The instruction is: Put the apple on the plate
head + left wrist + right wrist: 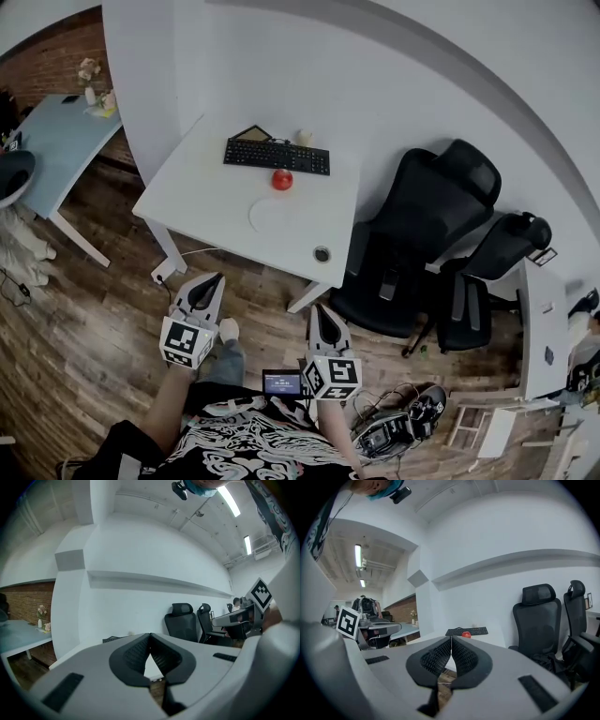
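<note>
Red apple (282,180) sits upper-middle in the frame on the white desk (197,192), just above the plate (275,216). My left gripper (212,281) and right gripper (320,314) hang well short, jaws pressed shut on nothing. Arriving closed, I'd likely nudge the apple rolling into the keyboard (277,156).

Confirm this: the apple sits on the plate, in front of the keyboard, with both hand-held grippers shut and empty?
Not on the plate. The head view shows the apple on the table, between the keyboard and the plate. The rest holds.
</note>
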A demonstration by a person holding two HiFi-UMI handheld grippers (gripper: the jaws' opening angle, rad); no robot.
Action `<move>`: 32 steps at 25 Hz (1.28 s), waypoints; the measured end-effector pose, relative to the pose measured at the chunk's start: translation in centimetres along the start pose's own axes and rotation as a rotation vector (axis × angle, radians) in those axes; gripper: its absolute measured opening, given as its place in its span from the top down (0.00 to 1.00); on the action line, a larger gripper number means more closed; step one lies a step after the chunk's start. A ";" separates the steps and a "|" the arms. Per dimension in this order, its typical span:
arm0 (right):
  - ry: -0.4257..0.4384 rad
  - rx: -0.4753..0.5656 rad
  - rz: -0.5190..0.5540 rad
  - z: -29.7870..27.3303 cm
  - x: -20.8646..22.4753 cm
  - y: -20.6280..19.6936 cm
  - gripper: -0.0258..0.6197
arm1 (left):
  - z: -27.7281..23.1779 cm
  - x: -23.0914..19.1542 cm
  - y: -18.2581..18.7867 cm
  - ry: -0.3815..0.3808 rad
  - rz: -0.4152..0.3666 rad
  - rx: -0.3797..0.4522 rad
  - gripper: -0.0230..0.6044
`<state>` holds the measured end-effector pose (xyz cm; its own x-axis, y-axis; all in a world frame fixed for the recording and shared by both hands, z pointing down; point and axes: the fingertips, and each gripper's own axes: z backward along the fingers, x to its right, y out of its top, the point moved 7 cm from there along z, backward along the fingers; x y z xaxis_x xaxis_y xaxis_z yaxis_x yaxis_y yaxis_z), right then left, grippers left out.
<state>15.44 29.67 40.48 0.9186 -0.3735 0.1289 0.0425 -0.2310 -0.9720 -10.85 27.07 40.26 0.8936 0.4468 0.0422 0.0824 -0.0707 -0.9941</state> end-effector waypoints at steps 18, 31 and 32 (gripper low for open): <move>-0.062 -0.054 -0.035 -21.0 3.7 4.2 0.92 | -19.1 -13.5 0.8 -0.112 0.001 -0.043 0.94; -0.051 -0.007 -0.025 -24.5 3.6 4.6 0.92 | -23.4 -15.8 -0.4 -0.166 -0.012 -0.055 0.94; -0.054 -0.009 -0.018 -24.6 3.7 4.6 0.91 | -23.6 -15.7 -0.6 -0.164 -0.010 -0.057 0.94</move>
<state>9.40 5.13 41.34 0.9376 -0.3205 0.1349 0.0556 -0.2450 -0.9679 -14.54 -0.98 42.57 0.8088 0.5873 0.0305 0.1199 -0.1138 -0.9862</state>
